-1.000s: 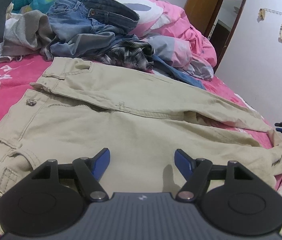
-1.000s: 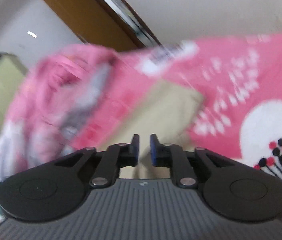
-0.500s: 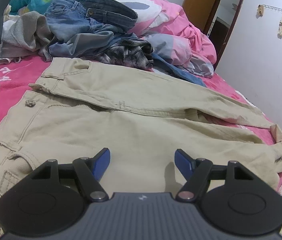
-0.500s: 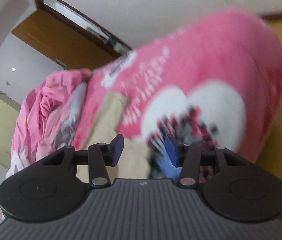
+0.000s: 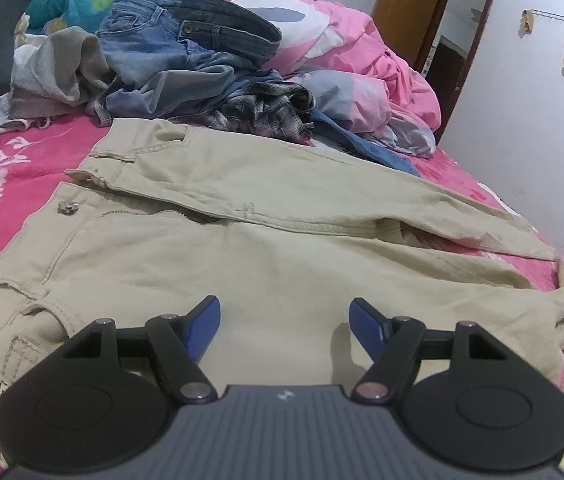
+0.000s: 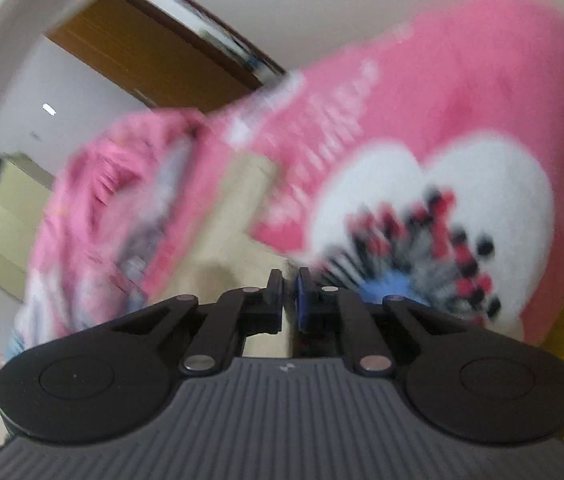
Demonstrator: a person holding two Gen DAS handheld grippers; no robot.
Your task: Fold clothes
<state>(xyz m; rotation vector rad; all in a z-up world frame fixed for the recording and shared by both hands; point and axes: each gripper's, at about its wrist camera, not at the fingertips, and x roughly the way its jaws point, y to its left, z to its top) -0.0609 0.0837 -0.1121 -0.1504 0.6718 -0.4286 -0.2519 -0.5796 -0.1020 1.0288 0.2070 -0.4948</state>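
Observation:
Beige trousers (image 5: 282,240) lie spread flat across the pink bed, waist at the left and legs running off to the right. My left gripper (image 5: 284,304) hovers low over the near thigh, open, with nothing between its blue pads (image 5: 205,320). The right wrist view is blurred. It shows the end of a beige trouser leg (image 6: 241,208) on the pink sheet. My right gripper (image 6: 290,280) has its jaws together right at the hem's edge, and beige cloth seems pinched between them.
A heap of jeans, a plaid shirt and grey garments (image 5: 201,60) sits behind the trousers, with a crumpled pink quilt (image 5: 362,60) beside it. A brown door (image 5: 402,8) and a white wall stand past the bed's right edge. The sheet (image 6: 462,92) bears a white heart print.
My right gripper swung along the foot of the bed, opened, then shut at the trouser hem. It has left the left wrist view. The left gripper kept still.

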